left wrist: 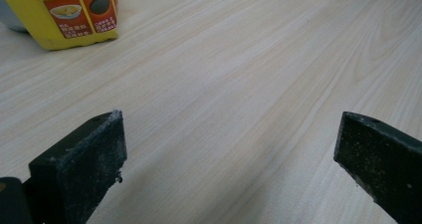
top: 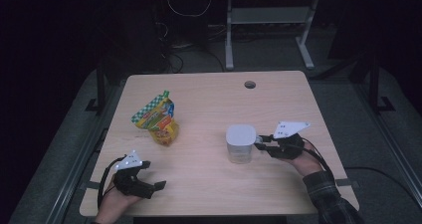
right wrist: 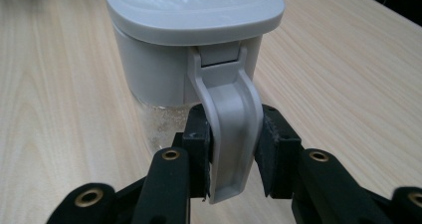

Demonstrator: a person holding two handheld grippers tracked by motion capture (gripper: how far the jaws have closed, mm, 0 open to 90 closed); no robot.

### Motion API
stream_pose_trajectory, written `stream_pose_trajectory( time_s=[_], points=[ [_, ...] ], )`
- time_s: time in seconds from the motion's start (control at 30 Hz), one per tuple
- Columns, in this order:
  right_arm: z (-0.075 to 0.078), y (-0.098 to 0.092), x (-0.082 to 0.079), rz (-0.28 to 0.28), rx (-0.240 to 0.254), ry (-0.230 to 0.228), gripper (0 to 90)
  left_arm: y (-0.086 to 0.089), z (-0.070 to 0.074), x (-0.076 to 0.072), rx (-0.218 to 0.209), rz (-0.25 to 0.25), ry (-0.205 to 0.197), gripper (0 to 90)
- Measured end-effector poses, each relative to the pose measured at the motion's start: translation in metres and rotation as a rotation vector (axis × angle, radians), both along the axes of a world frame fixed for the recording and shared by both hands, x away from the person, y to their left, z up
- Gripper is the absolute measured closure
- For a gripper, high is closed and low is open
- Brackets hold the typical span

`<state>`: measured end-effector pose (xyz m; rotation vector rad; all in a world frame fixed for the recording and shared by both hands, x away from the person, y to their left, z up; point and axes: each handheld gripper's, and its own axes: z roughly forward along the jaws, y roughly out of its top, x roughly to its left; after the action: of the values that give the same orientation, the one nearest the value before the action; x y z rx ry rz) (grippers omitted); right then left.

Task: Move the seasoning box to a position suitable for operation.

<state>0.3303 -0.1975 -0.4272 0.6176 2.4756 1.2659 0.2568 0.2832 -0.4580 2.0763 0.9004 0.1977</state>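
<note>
Fingers (right wrist: 196, 144) of the right gripper (right wrist: 233, 152) are clamped on the grey latch handle (right wrist: 230, 129) that hangs from the lid of the grey-lidded container (top: 241, 143), which stands on the counter (top: 209, 179) right of centre. Over the counter's near left corner the left gripper (left wrist: 229, 159) has its fingers wide apart with nothing between them, well apart from the yellow pouch (top: 160, 119) beyond it.

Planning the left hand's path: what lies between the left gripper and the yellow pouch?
Bare wooden table; the left gripper view shows nothing between the left gripper and the yellow pouch.
</note>
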Motion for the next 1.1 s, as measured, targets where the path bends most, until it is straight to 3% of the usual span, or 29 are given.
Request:
stream_pose_trajectory(
  time_s=[0.7, 1.1],
  points=[
    [-0.005, 0.008, -0.051, 0.031, 0.020, 0.029, 68.8, 0.000, 0.000, 0.000, 0.008, -0.007, -0.001, 0.0],
    [-0.008, 0.008, -0.066, 0.036, 0.036, 0.053, 67.8, -0.001, 0.000, -0.001, 0.001, -0.002, 0.004, 0.0]
  ],
)
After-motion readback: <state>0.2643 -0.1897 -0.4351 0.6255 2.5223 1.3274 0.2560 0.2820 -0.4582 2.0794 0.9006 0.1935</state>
